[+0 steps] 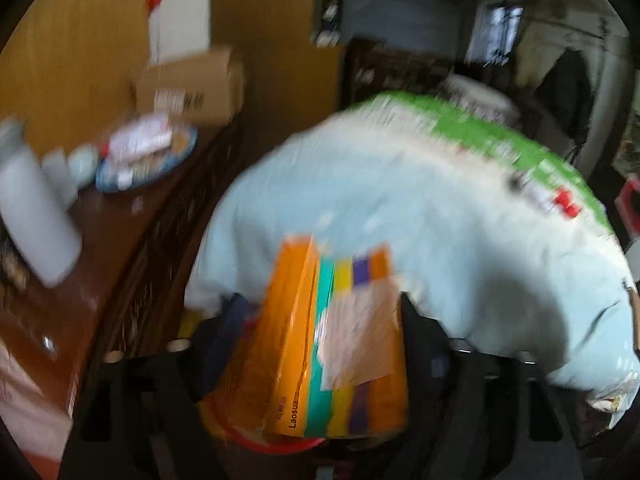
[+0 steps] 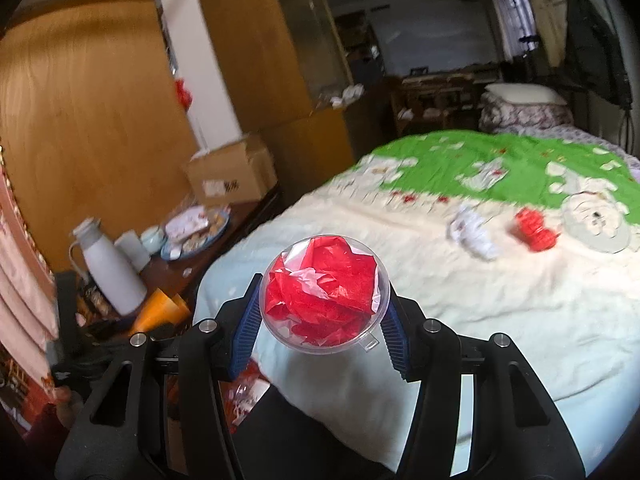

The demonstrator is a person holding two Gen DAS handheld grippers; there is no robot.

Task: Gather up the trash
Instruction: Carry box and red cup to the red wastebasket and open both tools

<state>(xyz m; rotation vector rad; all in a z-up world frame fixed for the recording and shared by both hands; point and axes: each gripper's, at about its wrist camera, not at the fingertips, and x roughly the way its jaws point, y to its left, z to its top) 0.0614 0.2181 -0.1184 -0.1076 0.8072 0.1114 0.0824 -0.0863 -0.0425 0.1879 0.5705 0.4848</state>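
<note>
My left gripper (image 1: 324, 320) has an orange striped carton (image 1: 320, 340) standing between its fingers. The picture is blurred, but a thin gap shows at the left pad, so the jaws look open around it. A red rim (image 1: 280, 446) shows under the carton. My right gripper (image 2: 324, 328) is shut on a clear plastic ball (image 2: 324, 292) stuffed with red paper, held over the bed's near edge. Further back on the bed lie a crumpled white paper (image 2: 472, 236), a red crumpled piece (image 2: 534, 232) and a clear round lid (image 2: 596, 224). The carton (image 2: 160, 310) also shows at lower left.
The bed (image 2: 480, 340) with its pale and green cover fills the right. On the left, a wooden side table (image 2: 188, 272) carries a white thermos (image 2: 108, 276), cups, a blue plate (image 2: 196, 236) of snacks and a cardboard box (image 2: 232, 176). A red bin (image 2: 244, 396) sits below.
</note>
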